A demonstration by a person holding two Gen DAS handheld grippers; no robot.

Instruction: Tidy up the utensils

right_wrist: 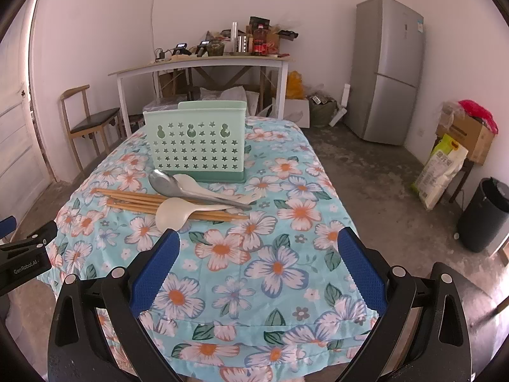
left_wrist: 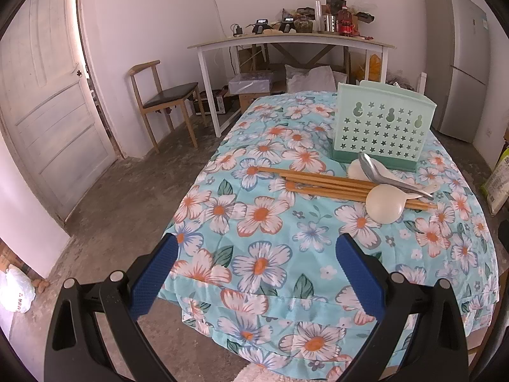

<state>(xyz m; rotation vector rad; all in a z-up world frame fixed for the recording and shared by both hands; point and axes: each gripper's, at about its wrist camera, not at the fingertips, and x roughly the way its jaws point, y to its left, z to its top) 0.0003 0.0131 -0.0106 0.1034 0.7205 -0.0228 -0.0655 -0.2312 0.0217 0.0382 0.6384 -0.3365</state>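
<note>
A mint green utensil holder [left_wrist: 381, 127] [right_wrist: 197, 140] with star holes stands upright on the floral tablecloth [left_wrist: 270, 222] [right_wrist: 254, 254]. In front of it lie several wooden chopsticks [left_wrist: 318, 181] [right_wrist: 133, 200], a metal spoon [left_wrist: 378, 172] [right_wrist: 178, 186] and two white spoons [left_wrist: 383, 203] [right_wrist: 173, 213] piled across them. My left gripper [left_wrist: 257, 245] is open and empty, near the table's front left edge, short of the pile. My right gripper [right_wrist: 259, 242] is open and empty over the cloth, just in front of the pile.
A wooden chair [left_wrist: 162, 98] [right_wrist: 92, 117] and a white side table [left_wrist: 286, 44] [right_wrist: 203, 63] with clutter stand behind. A grey fridge [right_wrist: 388, 70] [left_wrist: 461, 63] is at the back right. A black bin [right_wrist: 483, 216] and a sack [right_wrist: 442, 172] stand on the floor to the right.
</note>
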